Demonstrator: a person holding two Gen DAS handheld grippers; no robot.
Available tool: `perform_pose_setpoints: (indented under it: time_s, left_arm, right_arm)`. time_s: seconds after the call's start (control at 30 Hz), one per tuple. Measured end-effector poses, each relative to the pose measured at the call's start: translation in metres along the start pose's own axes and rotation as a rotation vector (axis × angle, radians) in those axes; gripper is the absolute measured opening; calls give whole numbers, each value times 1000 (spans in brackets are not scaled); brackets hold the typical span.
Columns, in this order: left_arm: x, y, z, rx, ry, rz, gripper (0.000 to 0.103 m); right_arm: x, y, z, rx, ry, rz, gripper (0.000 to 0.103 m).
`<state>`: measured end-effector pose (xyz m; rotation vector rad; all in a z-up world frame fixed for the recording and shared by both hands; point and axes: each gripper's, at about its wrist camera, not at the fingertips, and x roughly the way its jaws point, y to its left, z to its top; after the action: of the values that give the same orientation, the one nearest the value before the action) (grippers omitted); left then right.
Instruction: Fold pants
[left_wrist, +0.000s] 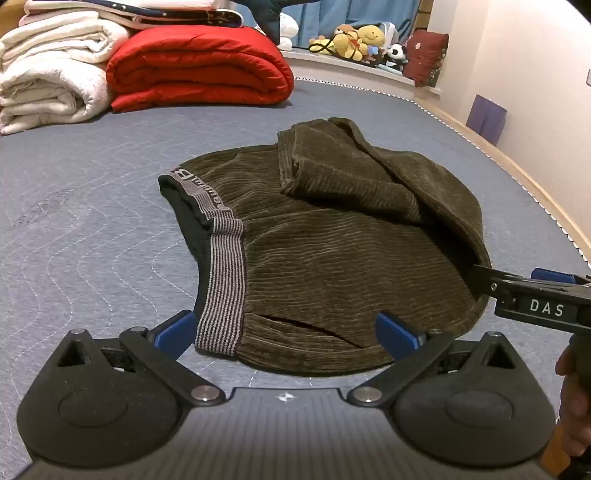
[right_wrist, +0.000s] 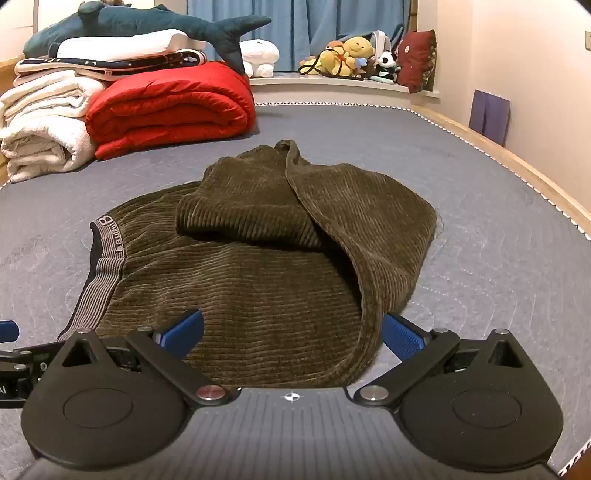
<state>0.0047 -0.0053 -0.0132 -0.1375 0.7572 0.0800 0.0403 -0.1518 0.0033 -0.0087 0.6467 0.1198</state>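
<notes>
Olive corduroy pants (left_wrist: 325, 251) lie folded, legs doubled over the seat, striped waistband (left_wrist: 223, 280) exposed. Left gripper (left_wrist: 288, 330) and right gripper (right_wrist: 291, 334) both spread apart at the near hem.

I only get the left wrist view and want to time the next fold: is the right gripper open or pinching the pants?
Observer: Open. The right gripper has its fingers wide apart.
Operator: Is cloth between them?
Observer: Yes. The pants lie loose between them, and the folded leg's edge runs down close beside the finger on the view's right.
</notes>
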Motion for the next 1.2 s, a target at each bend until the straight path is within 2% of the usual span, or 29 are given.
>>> perform_pose_setpoints:
  time_s: [0.33, 1.2]
  left_arm:
    - [-1, 0, 0, 1, 0, -1, 103]
    - [-2, 2, 2, -15, 9, -18, 103]
  right_arm:
    - [0, 3, -1, -9, -3, -2, 98]
    - [-1, 3, -2, -2, -7, -3, 98]
